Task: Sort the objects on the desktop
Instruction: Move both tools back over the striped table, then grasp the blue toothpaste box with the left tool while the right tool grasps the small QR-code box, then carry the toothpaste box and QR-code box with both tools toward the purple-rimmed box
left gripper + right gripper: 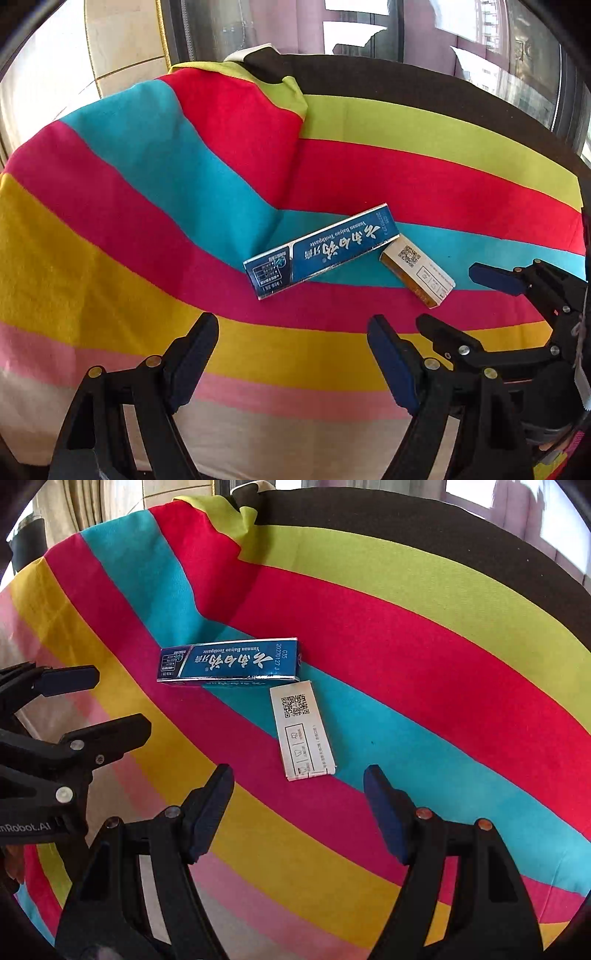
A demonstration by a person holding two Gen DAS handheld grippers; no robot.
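On the table, over a striped cloth (406, 602), lie a blue toothpaste box (229, 661) and a small white box (302, 731), their ends almost touching. Both look light, stiff cardboard, easy to crush; I would grip each across its narrow width. The left gripper (293, 358) and right gripper (299, 808) are both spread, holding nothing. No container is visible.

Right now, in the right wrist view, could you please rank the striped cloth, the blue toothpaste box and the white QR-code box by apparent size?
1. striped cloth, by far
2. blue toothpaste box
3. white QR-code box, only slightly smaller; it lies nearer the camera, so the true order is unsure.
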